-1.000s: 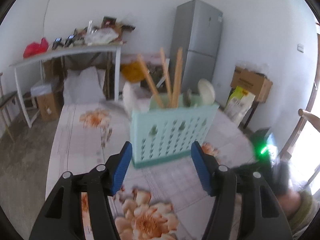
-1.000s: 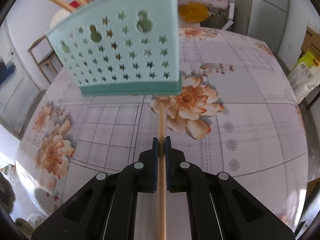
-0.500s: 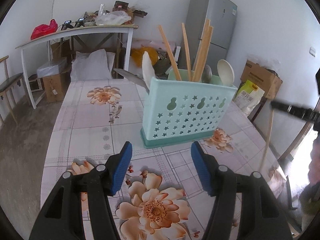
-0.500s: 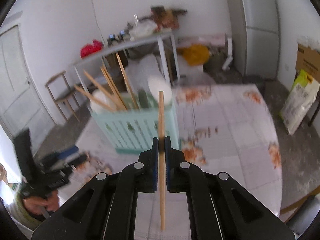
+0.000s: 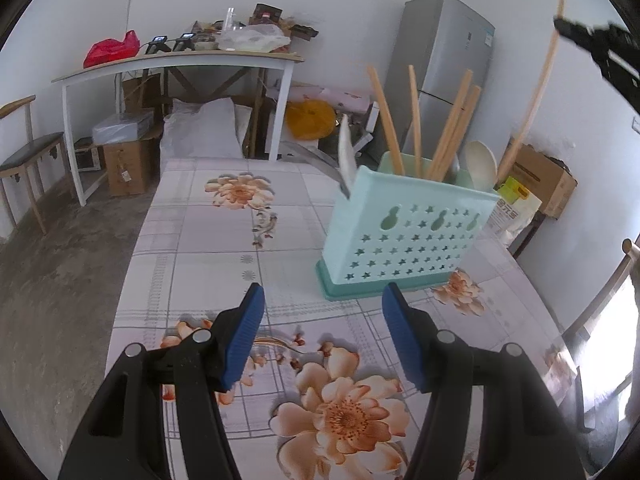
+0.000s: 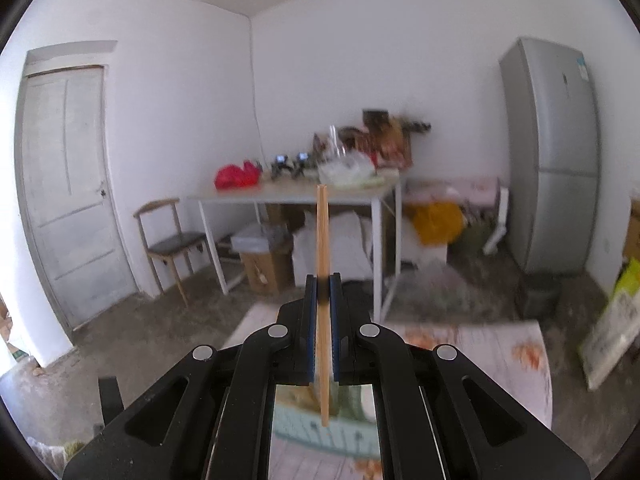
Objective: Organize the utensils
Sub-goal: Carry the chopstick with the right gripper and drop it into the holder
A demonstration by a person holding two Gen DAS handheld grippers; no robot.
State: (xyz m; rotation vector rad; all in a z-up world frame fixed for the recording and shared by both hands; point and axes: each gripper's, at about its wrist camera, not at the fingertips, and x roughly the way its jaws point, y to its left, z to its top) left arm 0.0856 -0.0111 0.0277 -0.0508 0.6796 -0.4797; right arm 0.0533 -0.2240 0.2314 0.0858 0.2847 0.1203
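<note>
Gripping slim pale wooden chopstick [image 6: 322, 240], upright

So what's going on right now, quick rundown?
Right gripper shut on a chopstick, held high above the table. Left gripper open, empty, facing the utensil holder. Holder already has chopsticks and spoons. Nothing blocking the way.

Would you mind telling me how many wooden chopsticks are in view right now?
5. Four stand in the teal holder. The fifth chopstick is clamped in the right tool. Others may be hidden.
</note>
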